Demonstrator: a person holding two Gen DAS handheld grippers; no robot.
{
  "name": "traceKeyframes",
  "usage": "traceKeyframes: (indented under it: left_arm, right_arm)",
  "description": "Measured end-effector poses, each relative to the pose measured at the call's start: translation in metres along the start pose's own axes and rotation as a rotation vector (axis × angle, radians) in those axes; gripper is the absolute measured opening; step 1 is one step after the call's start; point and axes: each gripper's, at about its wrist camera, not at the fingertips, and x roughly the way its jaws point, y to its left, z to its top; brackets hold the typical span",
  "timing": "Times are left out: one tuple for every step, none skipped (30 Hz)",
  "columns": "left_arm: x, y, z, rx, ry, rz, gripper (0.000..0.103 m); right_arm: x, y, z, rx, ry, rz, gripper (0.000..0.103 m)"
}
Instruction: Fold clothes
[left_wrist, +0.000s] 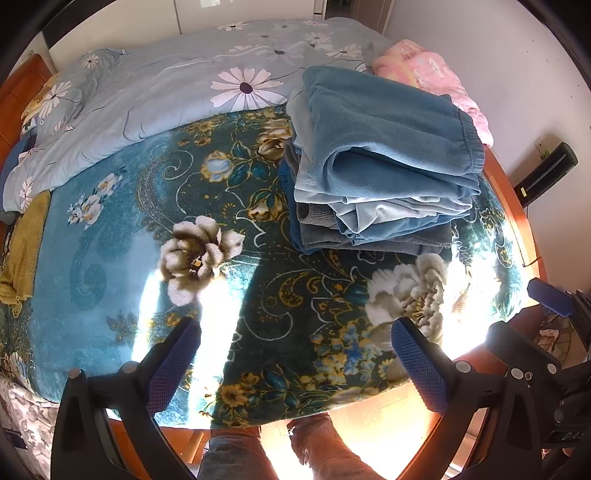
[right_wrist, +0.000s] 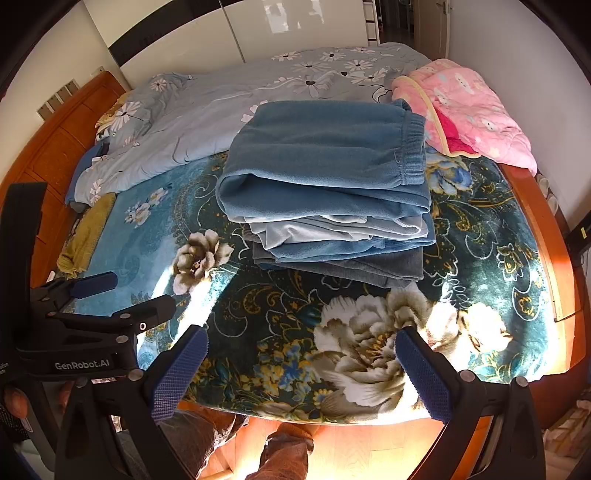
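Left gripper (left_wrist: 295, 332): fingers spread wide, holding nothing, above the near edge of the bed
Right gripper (right_wrist: 301, 341): likewise spread apart, nothing between its pads
Folded clothes (right_wrist: 325, 192): stacked on the floral blanket (right_wrist: 295, 317), blue fleece on top, grey at the bottom
Pink quilt (right_wrist: 469, 110): just behind the stack

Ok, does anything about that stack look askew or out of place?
Slightly. The stack is uneven: pale blue fabric bulges out rumpled at the front between the teal top layer and the grey bottom one, and the edges don't line up. Nothing has slid off. Both grippers are open and empty.
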Motion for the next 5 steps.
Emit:
traceKeyframes:
  left_arm:
    - [-0.0005,0.0001,-0.0003,0.001,-0.004,0.004,0.103]
    - [-0.0006,0.0004,-0.0002,0.001,-0.004,0.004,0.103]
    - [-0.0007,0.0008,-0.0002,0.000,-0.004,0.004,0.103]
    - [-0.0009,0.0014,0.0001,-0.001,-0.004,0.004,0.103]
    - [-0.0011,0.0018,0.0004,-0.003,-0.004,0.004,0.103]
  right_arm:
    - [-0.0001,0.0001,0.0000,0.000,0.000,0.000,0.103]
    - [-0.0002,0.0002,-0.0001,0.000,0.000,0.000,0.103]
    - [-0.0002,0.0003,-0.0005,0.000,0.000,0.000,0.103]
    - [-0.0002,0.0000,-0.0018,0.000,-0.001,0.001,0.103]
    - [-0.0002,-0.0012,-0.0047,0.002,-0.001,0.001,0.103]
